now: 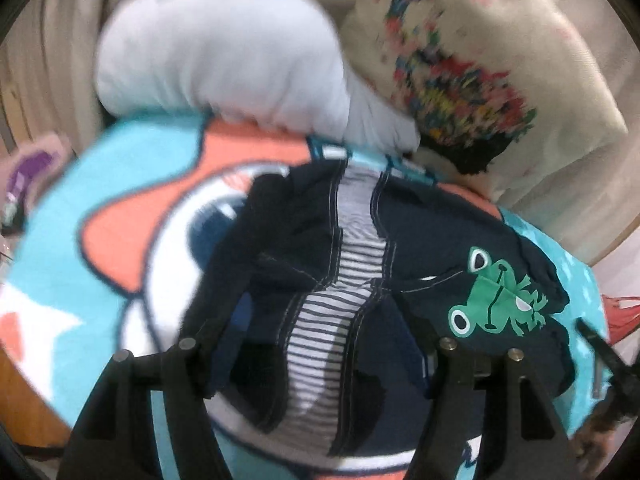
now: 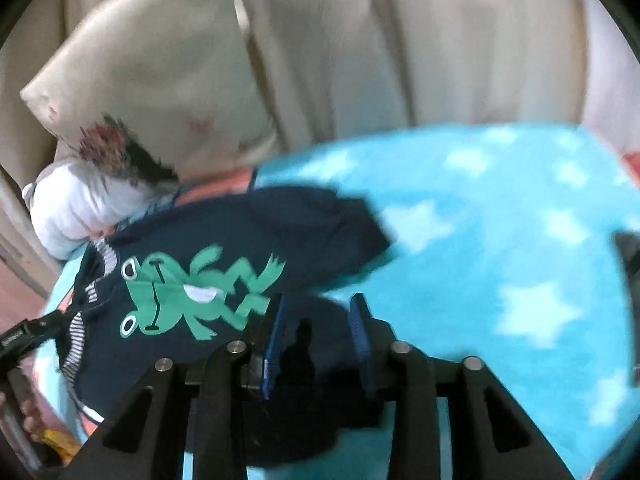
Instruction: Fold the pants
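**A:** Right gripper (image 2: 318,338) sits lowest in frame, blue pads parted around a dark fold of the navy cotton pants with the green frog print (image 2: 224,248), not pinching it yet imo.

**B:** Yep. Pants lie crumpled on the turquoise fleece star blanket (image 2: 500,240), striped lining showing. Left gripper (image 1: 320,360) hovers over the waistband; its fingertips are hidden, can't tell the gap.

Bedroom — pillow (image 2: 160,92), cartoon blanket (image 2: 500,240), curtain (image 2: 400,40).
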Available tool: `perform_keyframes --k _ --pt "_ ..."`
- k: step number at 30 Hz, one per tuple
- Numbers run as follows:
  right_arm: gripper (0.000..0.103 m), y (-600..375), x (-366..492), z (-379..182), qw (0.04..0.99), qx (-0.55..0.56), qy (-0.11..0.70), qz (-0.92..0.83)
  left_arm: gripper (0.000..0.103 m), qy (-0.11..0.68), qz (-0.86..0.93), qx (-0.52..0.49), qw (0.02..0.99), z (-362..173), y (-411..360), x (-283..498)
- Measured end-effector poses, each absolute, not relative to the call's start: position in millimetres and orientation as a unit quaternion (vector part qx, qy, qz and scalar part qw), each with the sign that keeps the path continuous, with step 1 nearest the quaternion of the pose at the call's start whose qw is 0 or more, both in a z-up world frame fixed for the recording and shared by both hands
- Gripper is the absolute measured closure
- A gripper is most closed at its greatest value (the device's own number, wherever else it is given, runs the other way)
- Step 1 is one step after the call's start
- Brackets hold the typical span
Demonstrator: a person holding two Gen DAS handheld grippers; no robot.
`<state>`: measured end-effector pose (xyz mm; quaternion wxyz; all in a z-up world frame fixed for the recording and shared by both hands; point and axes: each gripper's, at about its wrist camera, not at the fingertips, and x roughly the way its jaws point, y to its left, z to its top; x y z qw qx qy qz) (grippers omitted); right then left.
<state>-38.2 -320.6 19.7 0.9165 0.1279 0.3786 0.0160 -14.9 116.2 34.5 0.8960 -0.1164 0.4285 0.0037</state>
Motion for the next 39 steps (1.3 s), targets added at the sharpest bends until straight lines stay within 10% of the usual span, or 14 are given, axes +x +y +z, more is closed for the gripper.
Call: perform_keyframes --k 4,39 --pt "0.027 -310.7 -69.4 34.9 0.944 0.100 0.313 0.021 0.025 0.378 0.047 -0.091 0.920 55.7 99.4 -47.6" --pt "0.027 -246.2 -52.1 17.3 0.901 0.072 0.403 0.145 0.019 0.358 0.059 0.031 0.931 57.2 58.4 -67.9"
